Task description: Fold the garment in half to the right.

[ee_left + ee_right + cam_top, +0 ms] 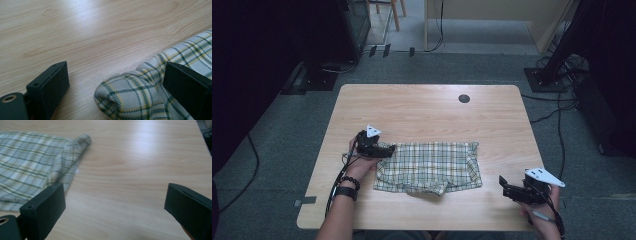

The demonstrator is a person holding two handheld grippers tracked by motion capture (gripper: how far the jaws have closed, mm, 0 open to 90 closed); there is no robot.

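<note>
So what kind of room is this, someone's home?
More likely a lab or recording studio than a home: a bare wooden table stands on grey carpet, cables trail over the floor, and dark equipment stands flank it. A plaid cloth lies on the table.

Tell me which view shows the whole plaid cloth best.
The high view: the plaid cloth lies folded on the table, all edges visible. The left gripper view shows one rolled corner between the open left tool. The right gripper view shows its other end.
</note>
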